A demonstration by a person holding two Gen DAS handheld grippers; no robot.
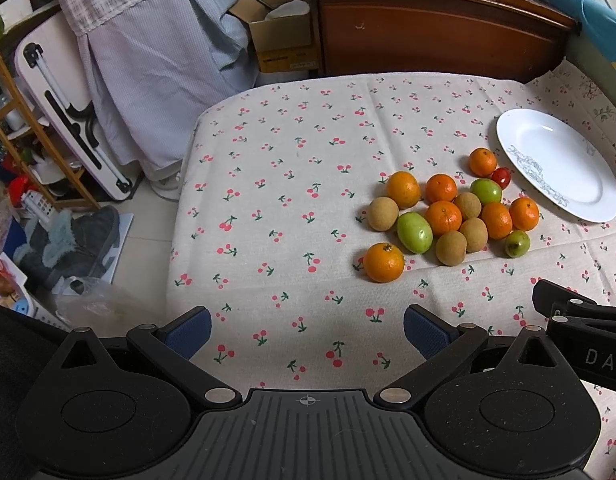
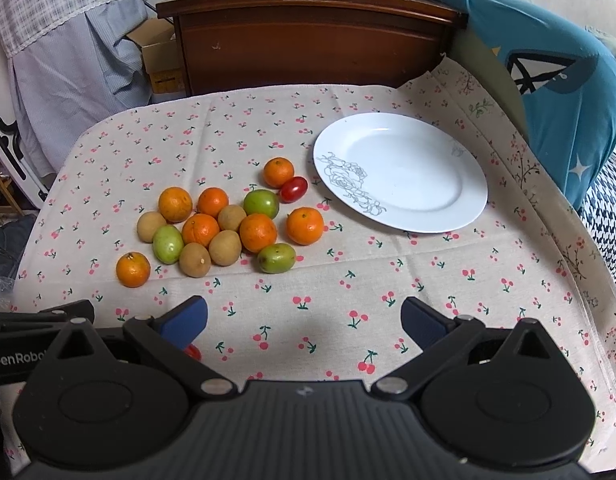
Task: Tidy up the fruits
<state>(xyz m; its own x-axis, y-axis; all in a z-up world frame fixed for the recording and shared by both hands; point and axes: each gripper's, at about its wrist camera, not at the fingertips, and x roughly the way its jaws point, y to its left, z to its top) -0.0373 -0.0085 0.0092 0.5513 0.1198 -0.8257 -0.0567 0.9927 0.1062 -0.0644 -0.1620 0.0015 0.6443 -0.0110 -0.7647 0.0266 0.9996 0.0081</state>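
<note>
Cherry-print tablecloth [image 1: 291, 184] | both tongs apart — empty | boots [image 1: 75, 240] — left view only

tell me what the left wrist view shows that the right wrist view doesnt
Only the left wrist view shows the floor clutter left of the table: grey fur-lined boots, a wooden shelf rack and a folded white table with black legs.

Only the right wrist view shows the blue cushion with a white star at the table's right and a small red thing half hidden under its left finger.

Both show the empty white round plate, the loose fruit pile on the cherry-print tablecloth, and the brown wooden cabinet. Both grippers, left and right, are open.
</note>
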